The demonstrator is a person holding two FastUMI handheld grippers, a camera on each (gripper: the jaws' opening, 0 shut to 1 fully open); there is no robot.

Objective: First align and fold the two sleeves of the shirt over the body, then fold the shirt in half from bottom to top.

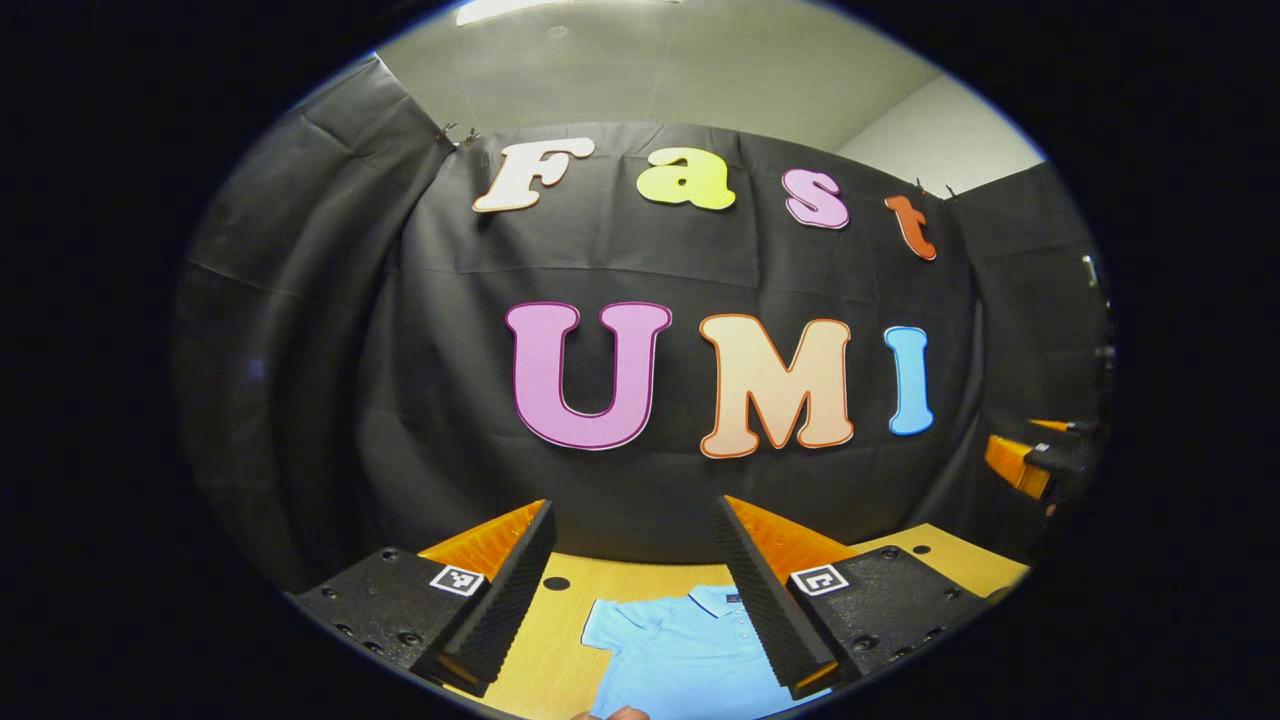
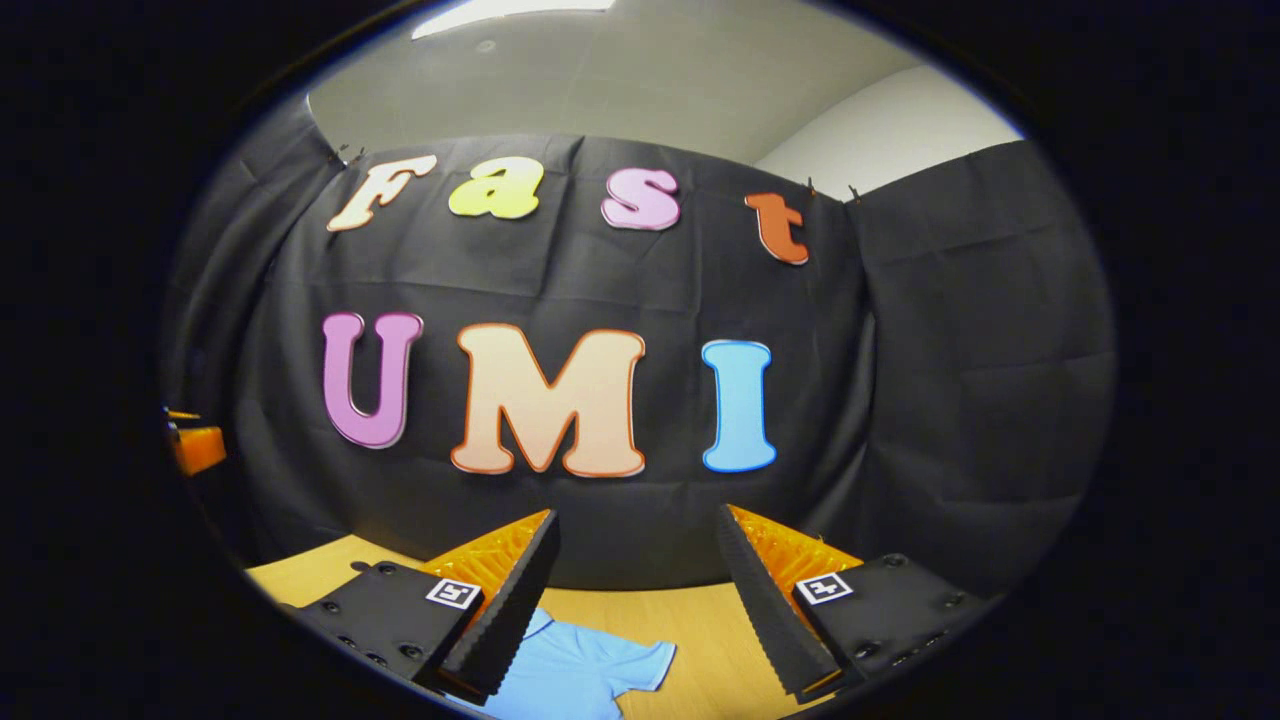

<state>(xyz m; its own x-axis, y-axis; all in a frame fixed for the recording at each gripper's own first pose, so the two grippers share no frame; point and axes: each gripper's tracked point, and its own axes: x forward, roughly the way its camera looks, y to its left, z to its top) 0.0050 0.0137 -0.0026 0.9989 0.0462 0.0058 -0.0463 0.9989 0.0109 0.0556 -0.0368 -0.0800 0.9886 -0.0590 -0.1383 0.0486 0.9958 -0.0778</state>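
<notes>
Shirt (image 1: 680, 650) flat on table (image 1: 560, 625) (hem cut off), left tool (image 1: 640, 600) released — right tool (image 2: 635, 610) released too

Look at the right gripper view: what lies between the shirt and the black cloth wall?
Only bare wooden table lies between the blue shirt and the wall; the right gripper view shows this.

Sharp, ceiling-lit, fisheye-warped edges

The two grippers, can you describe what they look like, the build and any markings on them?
The left gripper and the right gripper look alike: two long wedge-shaped fingers with ribbed, sawtooth inner faces, backed by orange ribbed plastic. Each finger sits on a flat black block studded with screws and bearing a small square black-and-white tag.
</notes>
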